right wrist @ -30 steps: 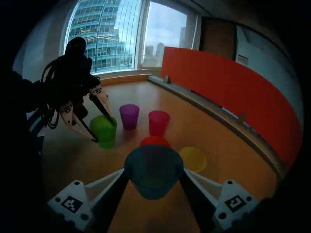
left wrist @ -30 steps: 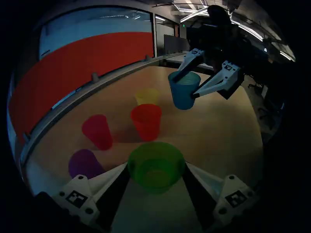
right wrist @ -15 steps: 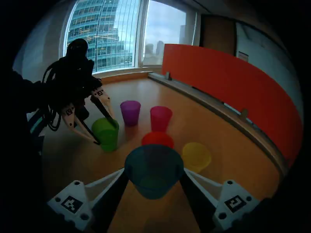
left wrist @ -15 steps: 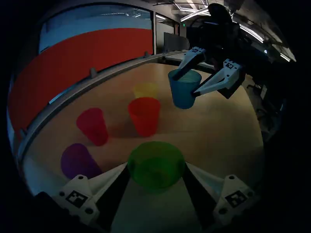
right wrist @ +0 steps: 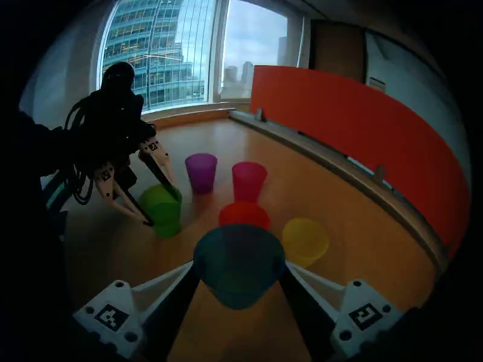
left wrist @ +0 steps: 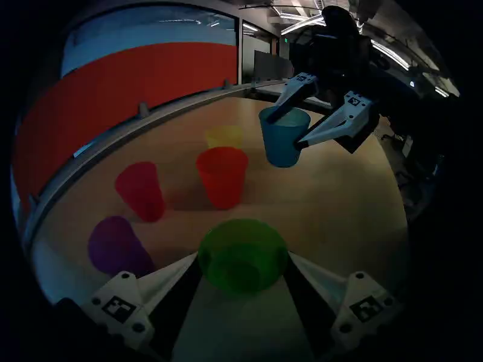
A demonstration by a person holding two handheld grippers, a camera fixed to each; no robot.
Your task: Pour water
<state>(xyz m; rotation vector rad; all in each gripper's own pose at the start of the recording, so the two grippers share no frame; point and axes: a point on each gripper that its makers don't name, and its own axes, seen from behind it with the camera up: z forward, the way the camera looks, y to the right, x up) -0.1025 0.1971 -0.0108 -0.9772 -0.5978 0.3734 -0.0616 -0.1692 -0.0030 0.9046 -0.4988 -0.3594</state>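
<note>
The wooden table (left wrist: 338, 199) spreads beneath everything, with an orange partition (right wrist: 362, 127) running along one side. The left gripper (left wrist: 243, 259) has both fingers pressed against a green cup (left wrist: 241, 274), upright between them. The right gripper (right wrist: 239, 265) likewise clamps a blue cup (right wrist: 239, 283), which in the left gripper view hangs upright above the table (whether it holds water I cannot tell). Between the two grippers stand a red cup (left wrist: 222, 176), a pink cup (left wrist: 140, 190), a purple cup (left wrist: 115, 247) and a yellow cup (left wrist: 223, 136), the yellow just behind the red.
</note>
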